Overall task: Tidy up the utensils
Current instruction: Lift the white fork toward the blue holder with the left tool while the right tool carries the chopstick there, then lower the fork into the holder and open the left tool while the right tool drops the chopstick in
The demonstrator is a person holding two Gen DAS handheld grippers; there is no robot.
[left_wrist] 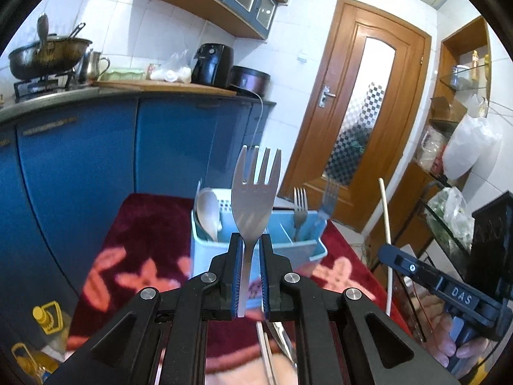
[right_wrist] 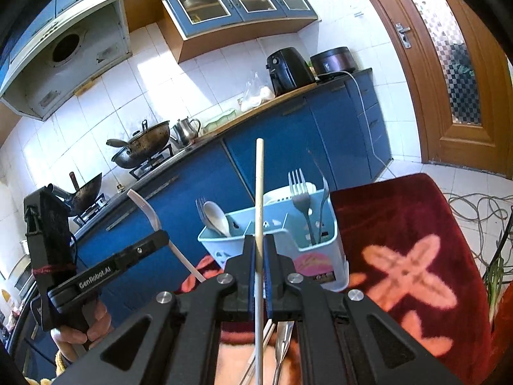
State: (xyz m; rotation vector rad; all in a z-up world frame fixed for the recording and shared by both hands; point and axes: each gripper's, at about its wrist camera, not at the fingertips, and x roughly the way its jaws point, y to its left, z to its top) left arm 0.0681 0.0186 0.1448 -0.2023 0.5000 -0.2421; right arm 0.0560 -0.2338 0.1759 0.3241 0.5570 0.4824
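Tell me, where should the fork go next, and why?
Probably forward and down into the blue caddy, beside the metal forks. The left tool is shut on the white fork, lifted, and the caddy stands just ahead.

— What lettering can be read?
— "DAS" is printed in white on the dark side bar of the right gripper, as seen in the left wrist view.
— Anything else?
— "GenRobot.AI" is printed in white along the black side bar of the left gripper. A pink label on the blue utensil caddy is too blurred to be read.
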